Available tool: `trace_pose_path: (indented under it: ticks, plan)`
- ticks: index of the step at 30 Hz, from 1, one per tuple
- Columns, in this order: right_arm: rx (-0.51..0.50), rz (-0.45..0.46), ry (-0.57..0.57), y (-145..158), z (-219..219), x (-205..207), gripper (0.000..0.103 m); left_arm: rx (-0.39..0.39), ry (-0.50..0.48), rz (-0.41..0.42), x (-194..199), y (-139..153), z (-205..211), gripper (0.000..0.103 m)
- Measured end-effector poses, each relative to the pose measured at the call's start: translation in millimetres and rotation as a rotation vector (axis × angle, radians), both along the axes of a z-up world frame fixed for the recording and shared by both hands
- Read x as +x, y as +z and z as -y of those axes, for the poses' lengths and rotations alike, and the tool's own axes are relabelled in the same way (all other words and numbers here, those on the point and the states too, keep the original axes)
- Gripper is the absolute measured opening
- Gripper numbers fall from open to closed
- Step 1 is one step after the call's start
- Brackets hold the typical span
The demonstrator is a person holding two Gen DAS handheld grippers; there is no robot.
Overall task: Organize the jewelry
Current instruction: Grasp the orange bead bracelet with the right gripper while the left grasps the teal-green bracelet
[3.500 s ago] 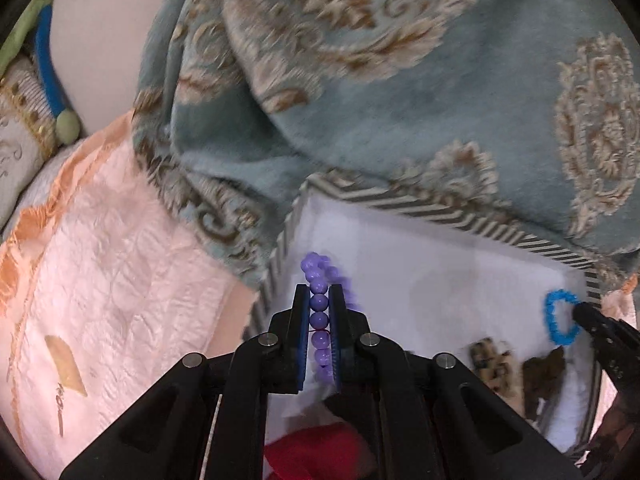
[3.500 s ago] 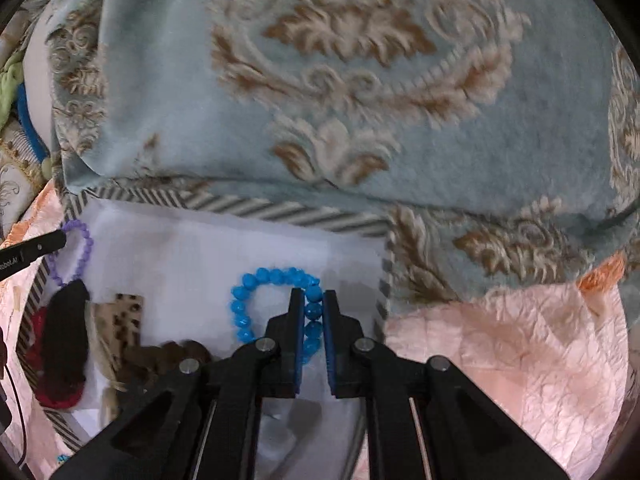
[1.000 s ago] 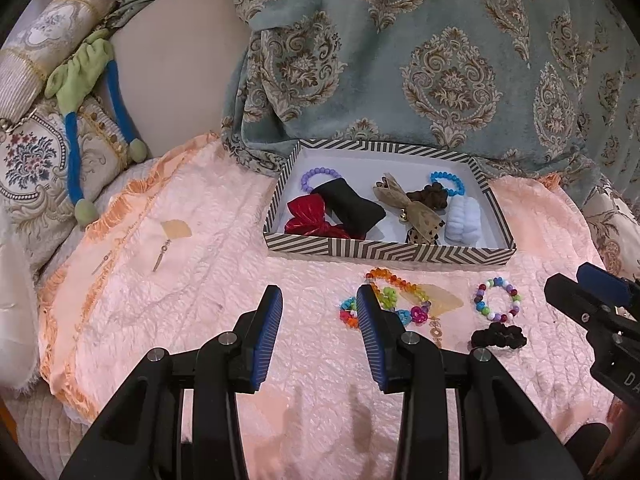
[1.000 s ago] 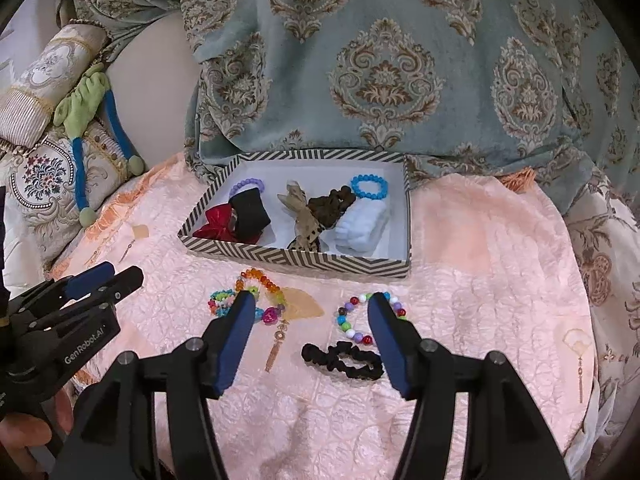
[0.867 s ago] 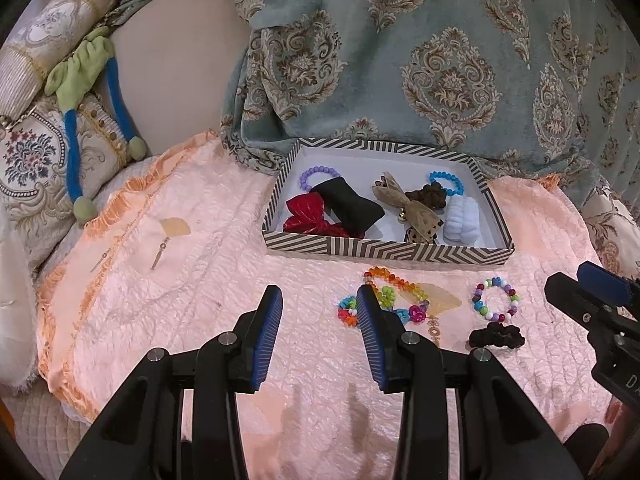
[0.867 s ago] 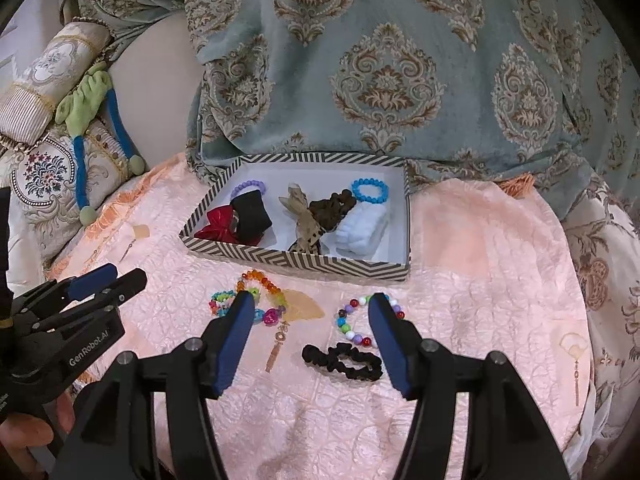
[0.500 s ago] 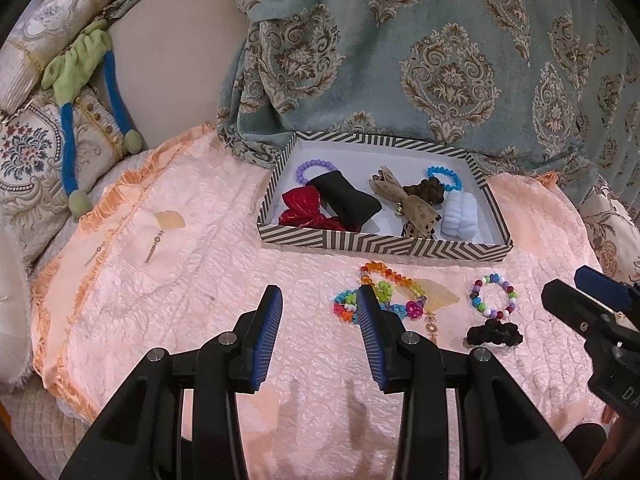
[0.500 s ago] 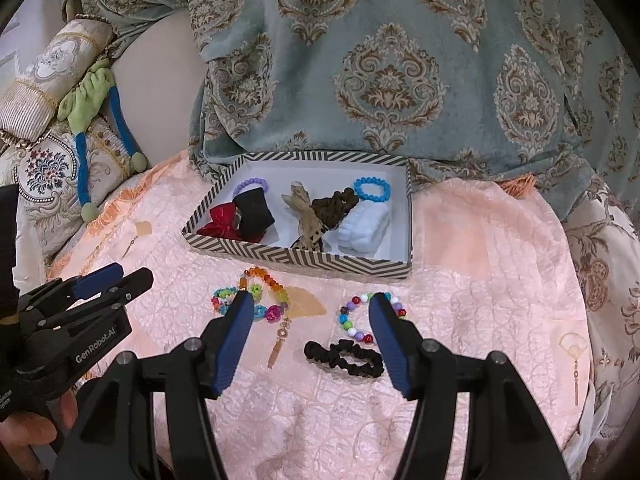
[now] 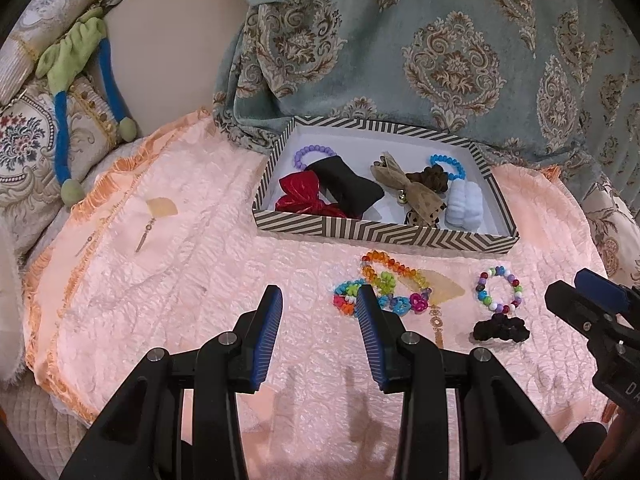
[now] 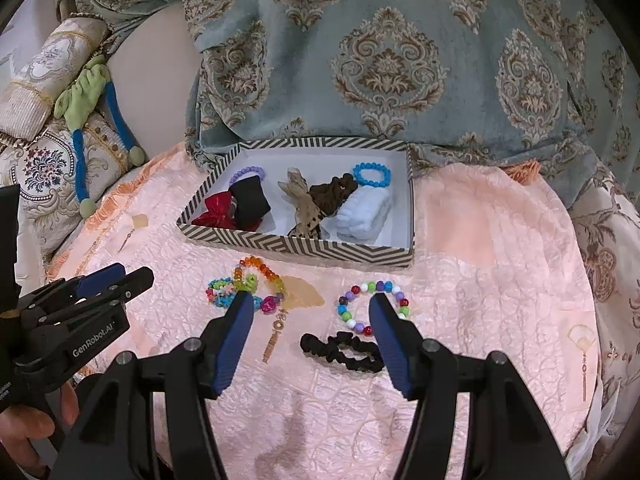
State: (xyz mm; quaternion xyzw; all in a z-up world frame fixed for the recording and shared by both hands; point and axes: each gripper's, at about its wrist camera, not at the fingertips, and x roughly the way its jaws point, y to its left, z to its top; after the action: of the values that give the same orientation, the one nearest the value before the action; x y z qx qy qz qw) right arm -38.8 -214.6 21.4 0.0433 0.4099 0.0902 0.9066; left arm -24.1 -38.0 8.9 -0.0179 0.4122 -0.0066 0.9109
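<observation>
A striped box (image 9: pixel 384 234) (image 10: pixel 296 246) holds a purple bracelet (image 9: pixel 310 154), a blue bracelet (image 10: pixel 372 174), bows and scrunchies. On the pink cloth in front lie a rainbow bead bracelet (image 9: pixel 394 270) (image 10: pixel 260 270), a small flower bracelet (image 9: pixel 346 298) (image 10: pixel 222 292), a round multicolour bracelet (image 9: pixel 498 290) (image 10: pixel 372 306) and a black scrunchie (image 9: pixel 500 328) (image 10: pixel 342 350). My left gripper (image 9: pixel 318 306) is open and empty, just left of the flower bracelet. My right gripper (image 10: pixel 312 306) is open and empty above the cloth, near the multicolour bracelet and scrunchie.
A teal patterned blanket (image 10: pixel 380 60) hangs behind the box. Cushions and a green-and-blue soft toy (image 9: pixel 76 64) sit at the left. Fan-shaped earrings lie on the cloth at the left (image 9: pixel 158 212) and far right (image 10: pixel 582 344).
Both grippers let go of the purple and blue bracelets in the box, opened and pulled back. In the last second both views have shifted slightly closer to the loose bracelets.
</observation>
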Motion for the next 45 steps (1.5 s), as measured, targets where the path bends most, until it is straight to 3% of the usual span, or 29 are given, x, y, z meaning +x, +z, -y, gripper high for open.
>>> trace_pose_path:
  ticks: [7, 12, 16, 20, 27, 29, 32, 37, 41, 43, 44, 45]
  plan:
    - [0.004, -0.026, 0.017, -12.7, -1.1, 6.1, 0.063, -0.052, -0.022, -0.039, 7.1, -11.6, -15.4, 0.022]
    - [0.036, -0.053, 0.071, -32.7, -5.6, 20.1, 0.062, -0.153, -0.022, -0.127, 16.4, -32.5, -37.6, 0.022]
    - [0.042, -0.090, 0.136, -50.8, -20.3, 42.2, 0.048, -0.202, -0.026, -0.160, 23.5, -42.7, -44.0, 0.022]
    - [-0.011, -0.118, 0.185, -70.4, -40.1, 65.7, 0.044, -0.243, -0.055, -0.200, 35.0, -51.6, -41.2, 0.023]
    - [-0.065, -0.177, 0.235, -113.0, -59.5, 102.0, 0.040, -0.243, -0.092, -0.253, 50.4, -68.1, -31.4, 0.026]
    - [-0.115, -0.144, 0.240, -109.1, -58.4, 100.7, 0.009, -0.238, -0.107, -0.250, 53.2, -69.3, -27.1, 0.030]
    - [-0.079, -0.134, 0.217, -102.2, -41.6, 100.6, 0.009, -0.236, -0.136, -0.240, 58.9, -69.4, -17.6, 0.036]
    - [-0.049, -0.157, 0.150, -102.3, -7.6, 99.3, 0.009, -0.203, -0.159, -0.262, 75.1, -81.0, 3.8, 0.036]
    - [-0.032, -0.164, 0.129, -106.6, 5.6, 101.4, 0.009, -0.232, -0.161, -0.247, 80.9, -83.5, 8.6, 0.036]
    - [-0.019, -0.163, 0.123, -107.0, 6.7, 103.2, 0.009, -0.258, -0.163, -0.237, 84.6, -86.3, 10.2, 0.030]
    - [-0.009, -0.163, 0.121, -107.3, 7.7, 103.9, 0.009, -0.259, -0.162, -0.230, 85.8, -87.6, 10.6, 0.013]
    - [-0.002, -0.161, 0.122, -107.2, 7.7, 103.8, 0.009, -0.250, -0.162, -0.230, 87.1, -89.0, 11.2, 0.012]
